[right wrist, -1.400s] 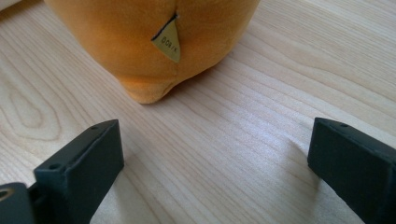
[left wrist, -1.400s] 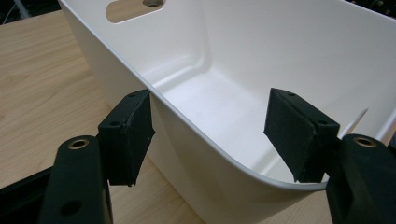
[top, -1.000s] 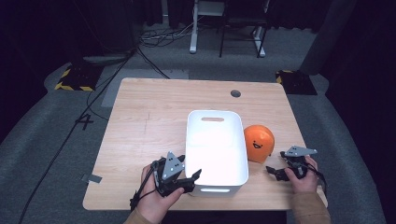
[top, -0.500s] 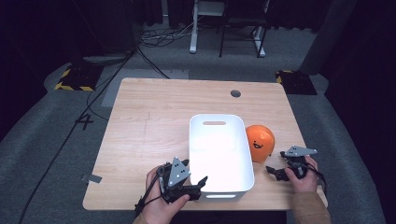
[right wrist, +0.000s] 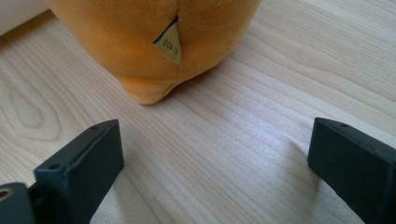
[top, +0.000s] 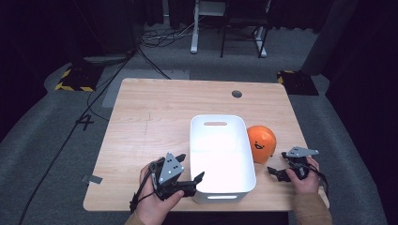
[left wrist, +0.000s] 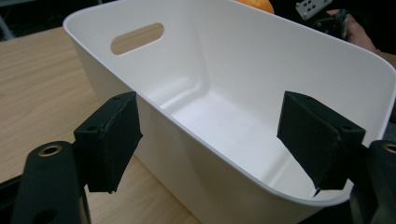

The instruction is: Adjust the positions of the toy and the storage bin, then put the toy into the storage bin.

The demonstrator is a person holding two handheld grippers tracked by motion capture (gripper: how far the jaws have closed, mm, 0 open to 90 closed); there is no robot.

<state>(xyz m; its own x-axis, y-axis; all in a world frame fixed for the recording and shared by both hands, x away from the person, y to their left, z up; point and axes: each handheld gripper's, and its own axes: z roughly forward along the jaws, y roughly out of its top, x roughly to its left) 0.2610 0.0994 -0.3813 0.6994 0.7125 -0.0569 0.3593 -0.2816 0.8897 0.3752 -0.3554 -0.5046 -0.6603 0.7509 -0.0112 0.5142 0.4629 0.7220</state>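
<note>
Two grippers, a white tub and an orange toy on a table.

The left gripper (top: 190, 180) has its jaws wide open, one on each side of the tub's (top: 220, 140) near left corner wall, not squeezing it. The right gripper (top: 278, 172) is wide open too and holds nothing. It points at the toy (top: 261, 143) (a soft one, with a small tag), which sits on the table (top: 155, 112) just beside the tub's right side.
</note>
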